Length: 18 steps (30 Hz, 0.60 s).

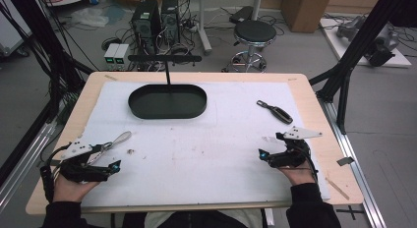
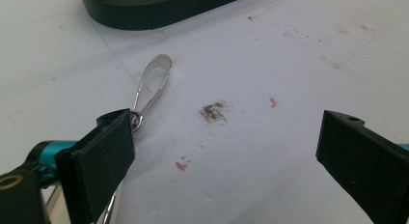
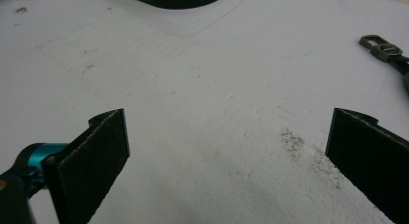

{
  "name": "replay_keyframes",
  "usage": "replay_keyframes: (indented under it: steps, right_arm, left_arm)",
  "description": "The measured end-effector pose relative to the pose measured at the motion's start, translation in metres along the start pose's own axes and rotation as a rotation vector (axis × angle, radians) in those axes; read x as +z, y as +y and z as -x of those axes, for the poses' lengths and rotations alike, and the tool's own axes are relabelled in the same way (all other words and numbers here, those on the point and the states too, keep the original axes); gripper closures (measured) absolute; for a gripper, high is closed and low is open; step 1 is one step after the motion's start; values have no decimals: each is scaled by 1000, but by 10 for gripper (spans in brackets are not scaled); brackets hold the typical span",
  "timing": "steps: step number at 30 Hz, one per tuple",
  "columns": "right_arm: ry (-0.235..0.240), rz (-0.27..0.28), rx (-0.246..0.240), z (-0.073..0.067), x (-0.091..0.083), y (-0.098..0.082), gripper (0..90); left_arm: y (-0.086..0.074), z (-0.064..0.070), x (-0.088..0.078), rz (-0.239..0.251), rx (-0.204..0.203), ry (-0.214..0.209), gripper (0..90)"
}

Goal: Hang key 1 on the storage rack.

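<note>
A silver teardrop-shaped metal piece (image 1: 116, 140) lies on the white mat (image 1: 196, 154) at the front left. In the left gripper view its loop end (image 2: 155, 79) points toward the black oval tray (image 2: 159, 11), and its near end passes just beside the left jaw. My left gripper (image 1: 110, 158) rests low on the mat, open, with nothing between its jaws (image 2: 226, 137). A dark key fob with a clip (image 1: 274, 111) lies at the right. My right gripper (image 1: 271, 144) sits just in front of the fob, open and empty (image 3: 226, 132). The fob's clip (image 3: 383, 48) shows at the right edge.
The black oval tray (image 1: 167, 101) stands at the back centre, with a thin black T-shaped stand (image 1: 166, 61) rising behind it. A small speck of debris (image 1: 131, 151) lies near the silver piece. Bare wooden table edge (image 1: 339, 184) borders the mat. A stool and computers stand on the floor beyond.
</note>
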State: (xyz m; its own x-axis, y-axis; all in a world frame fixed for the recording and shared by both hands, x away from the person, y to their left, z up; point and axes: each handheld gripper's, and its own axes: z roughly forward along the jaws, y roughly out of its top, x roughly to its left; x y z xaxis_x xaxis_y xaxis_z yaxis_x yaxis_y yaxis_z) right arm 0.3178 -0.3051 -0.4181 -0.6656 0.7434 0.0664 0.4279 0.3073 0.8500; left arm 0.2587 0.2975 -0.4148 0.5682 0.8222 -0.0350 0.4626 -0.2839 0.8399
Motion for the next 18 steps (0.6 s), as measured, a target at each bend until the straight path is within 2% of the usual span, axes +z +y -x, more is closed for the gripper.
replay_keyframes:
  steps: [6,7,18]
  right_arm:
    - [-15,4,12,3,-4,-2,9]
    - [-32,5,4,3,-5,-2,8]
    - [-44,10,5,3,-5,-1,8]
  left_arm:
    - [0,2,3,-21,5,-17,69]
    - [0,3,4,-21,2,-19,69]
    - [0,2,4,-28,0,-23,69]
